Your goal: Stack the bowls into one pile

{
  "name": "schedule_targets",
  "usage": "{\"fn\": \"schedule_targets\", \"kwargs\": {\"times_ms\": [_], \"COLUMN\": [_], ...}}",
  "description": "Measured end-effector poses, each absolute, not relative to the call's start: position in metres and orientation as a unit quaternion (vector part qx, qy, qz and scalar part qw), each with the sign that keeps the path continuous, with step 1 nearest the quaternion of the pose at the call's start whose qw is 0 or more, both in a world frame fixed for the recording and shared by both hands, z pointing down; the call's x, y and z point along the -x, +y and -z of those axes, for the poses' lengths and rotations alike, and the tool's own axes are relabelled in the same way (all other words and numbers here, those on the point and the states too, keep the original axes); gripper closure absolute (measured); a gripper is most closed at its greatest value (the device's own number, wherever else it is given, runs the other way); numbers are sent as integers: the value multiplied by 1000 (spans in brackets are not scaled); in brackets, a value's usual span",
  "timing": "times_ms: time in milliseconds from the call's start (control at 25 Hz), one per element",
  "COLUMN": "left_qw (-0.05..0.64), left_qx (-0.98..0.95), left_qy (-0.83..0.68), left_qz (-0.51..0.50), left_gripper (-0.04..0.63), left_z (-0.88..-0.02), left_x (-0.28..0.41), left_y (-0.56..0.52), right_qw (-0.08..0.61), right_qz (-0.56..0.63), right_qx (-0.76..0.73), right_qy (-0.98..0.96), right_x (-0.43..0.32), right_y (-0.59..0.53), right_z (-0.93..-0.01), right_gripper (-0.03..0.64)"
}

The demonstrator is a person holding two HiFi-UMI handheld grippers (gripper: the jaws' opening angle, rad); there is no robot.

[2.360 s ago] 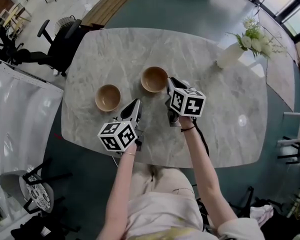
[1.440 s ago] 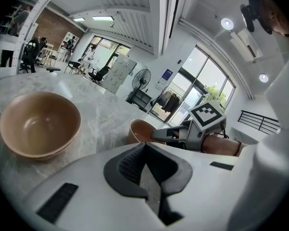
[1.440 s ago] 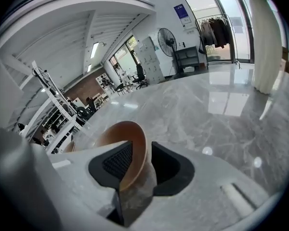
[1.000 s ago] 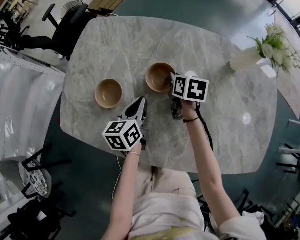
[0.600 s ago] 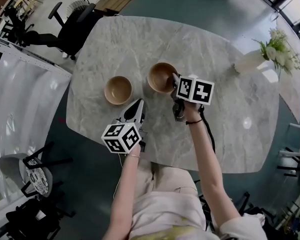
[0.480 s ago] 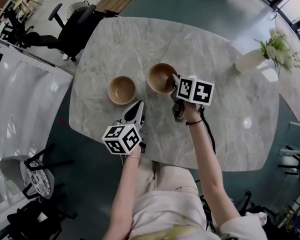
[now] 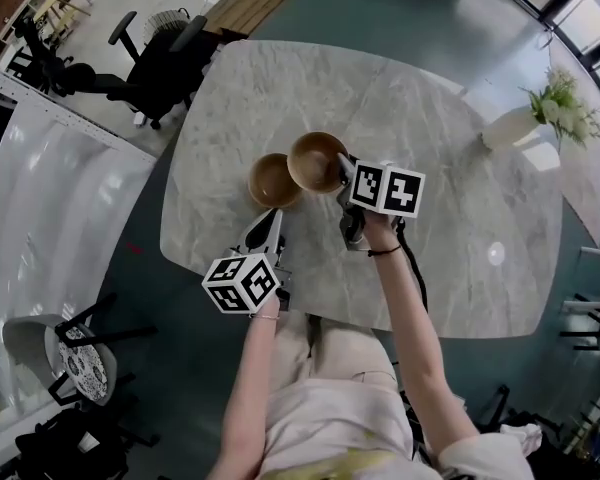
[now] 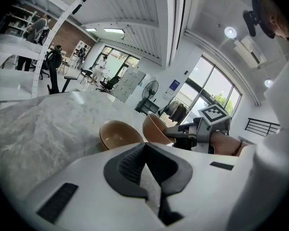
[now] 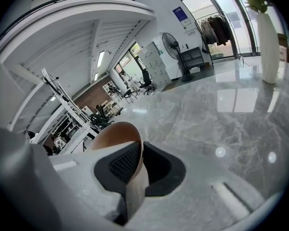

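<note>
1. Two bowls are in play: the resting bowl (image 7: 272,181) sits on the surface (image 7: 450,218), and the held bowl (image 7: 315,161) is pinched by its rim between the fingers of the right gripper (image 7: 346,171).
2. Tilted and clear of the surface, the held bowl overlaps the resting bowl's edge; whether they touch I cannot tell.
3. Just short of the resting bowl, the left gripper (image 7: 270,224) has its fingers closed on nothing.
4. Nothing is stacked yet: centring, lowering and letting go appear to remain.

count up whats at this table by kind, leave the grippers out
bowls: 2 (held bowl, resting bowl)
vase with flowers: 1
total: 3
</note>
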State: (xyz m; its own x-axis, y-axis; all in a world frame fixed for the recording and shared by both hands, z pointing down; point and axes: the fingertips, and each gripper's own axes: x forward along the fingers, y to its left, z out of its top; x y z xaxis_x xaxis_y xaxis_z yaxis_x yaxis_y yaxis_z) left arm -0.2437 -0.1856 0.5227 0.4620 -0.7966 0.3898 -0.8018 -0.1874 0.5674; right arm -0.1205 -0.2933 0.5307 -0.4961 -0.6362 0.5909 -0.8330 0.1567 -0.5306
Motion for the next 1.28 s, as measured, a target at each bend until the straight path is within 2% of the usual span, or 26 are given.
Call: {"fn": "schedule_targets", "kwargs": {"times_ms": [320, 680, 1280], "left_qw": [373, 379, 386], "left_qx": [-762, -754, -755], "left_qy": [-529, -537, -530], "left_qz": [3, 7, 4], "left_gripper": [595, 596, 595], "left_z": [-524, -529, -537], "left_x": [278, 310, 324], "left_y": [-182, -178, -176], "right_qw": [116, 169, 253], "right_qz": [-413, -372, -319], "right_qx": [-469, -451, -480], "right_qy": [-772, -794, -777], "right_x": [168, 212, 214], "right_y": [-289, -278, -275], "right_z": [-526, -532, -550], "right_gripper": [589, 589, 589]}}
